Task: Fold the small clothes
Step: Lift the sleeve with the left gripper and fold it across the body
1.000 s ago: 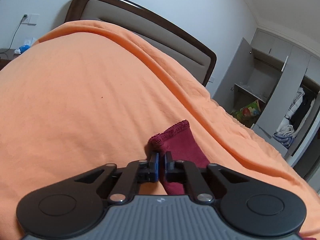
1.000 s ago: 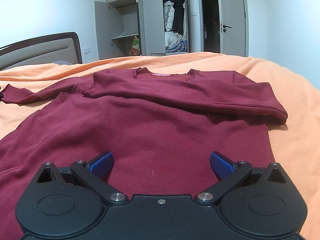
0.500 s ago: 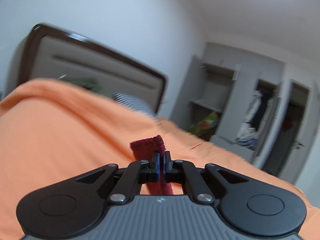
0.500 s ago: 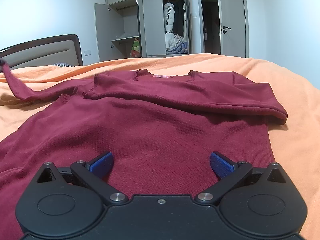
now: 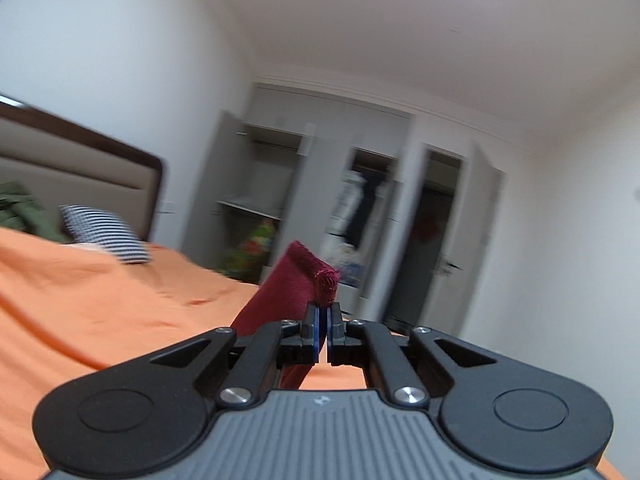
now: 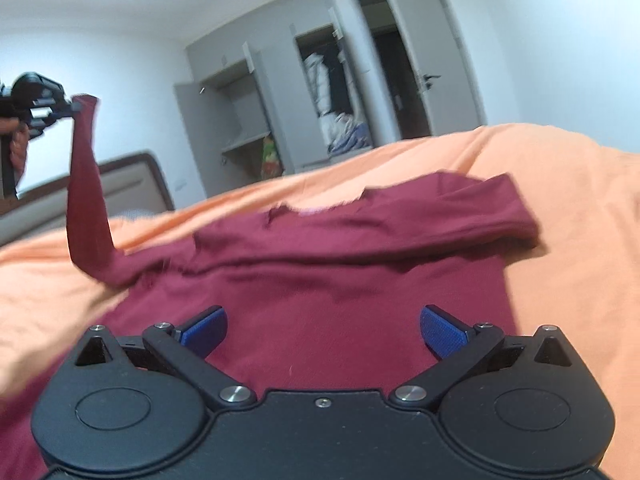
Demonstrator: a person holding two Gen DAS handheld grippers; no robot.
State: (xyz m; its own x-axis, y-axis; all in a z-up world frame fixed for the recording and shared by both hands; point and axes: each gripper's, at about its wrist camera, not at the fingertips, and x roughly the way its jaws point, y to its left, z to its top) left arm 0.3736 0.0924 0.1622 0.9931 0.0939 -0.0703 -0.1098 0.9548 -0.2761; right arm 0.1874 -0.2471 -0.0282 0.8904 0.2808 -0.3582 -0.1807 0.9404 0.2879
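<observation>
A: Nearest us, right gripper [image 6: 323, 330] w/ blue pads spread wide, gripping nothing, over the dark red knit long-sleeve top [image 6: 320, 276] on the orange bedsheet [image 6: 560, 208].

B: Left gripper [image 5: 323, 330] is clenched on the top's sleeve cuff [image 5: 316, 276], lifted above the bed. Beyond: striped pillow [image 5: 106, 234], grey wardrobe [image 6: 304, 92], doors open.
</observation>
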